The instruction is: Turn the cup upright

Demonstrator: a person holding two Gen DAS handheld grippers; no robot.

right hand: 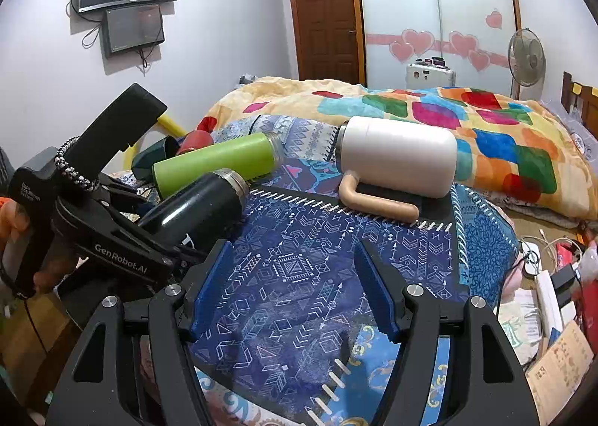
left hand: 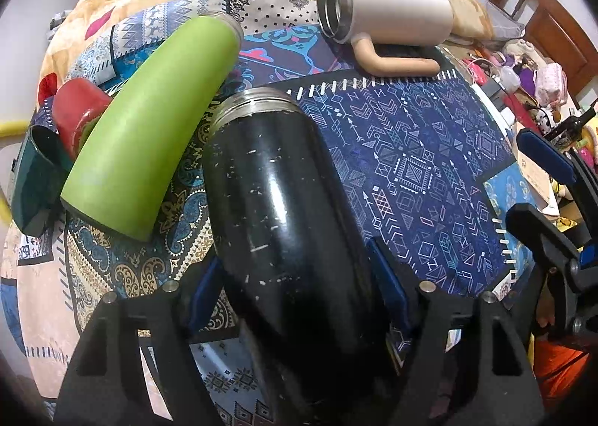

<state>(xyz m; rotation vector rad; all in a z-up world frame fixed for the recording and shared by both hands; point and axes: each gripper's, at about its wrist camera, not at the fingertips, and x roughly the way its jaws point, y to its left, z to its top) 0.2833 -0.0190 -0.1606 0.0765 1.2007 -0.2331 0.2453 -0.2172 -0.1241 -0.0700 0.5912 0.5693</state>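
Straddling the black cup [left hand: 284, 224] with my left gripper [left hand: 299, 287], I have a blue pad [left hand: 203, 291] on each flank of its lower body, and the fingers look closed onto it, though the contact on the far side is partly hidden by the cup's own bulge. The cup lies on its side on the patterned blue cloth [left hand: 429, 171], base toward me between the fingers and steel-rimmed mouth pointing away. So I judge the grasp is about made, and the actual flip is all still to do: lift, swing the mouth up, set the base down.

Ahead and to the left of my left fingers, the green bottle [left hand: 149, 126] lies slanted, its side just beside the black cup's rim; whether they touch I cannot tell. Past it, further left, sit a red cup [left hand: 76, 113] and a dark green cup [left hand: 33, 179]. Well ahead and to the right, the white jug [left hand: 388, 7] lies on its side with its tan handle on the cloth.

My left hand comes in low and nearly level with the bed, reaching along the cup's length, as the right wrist view shows.

My right gripper [right hand: 295, 291] hangs spread wide over bare cloth, holding nothing, off to the right of the black cup and tilted slightly down toward the bed.

The green bottle could get knocked as the mouth swings up.
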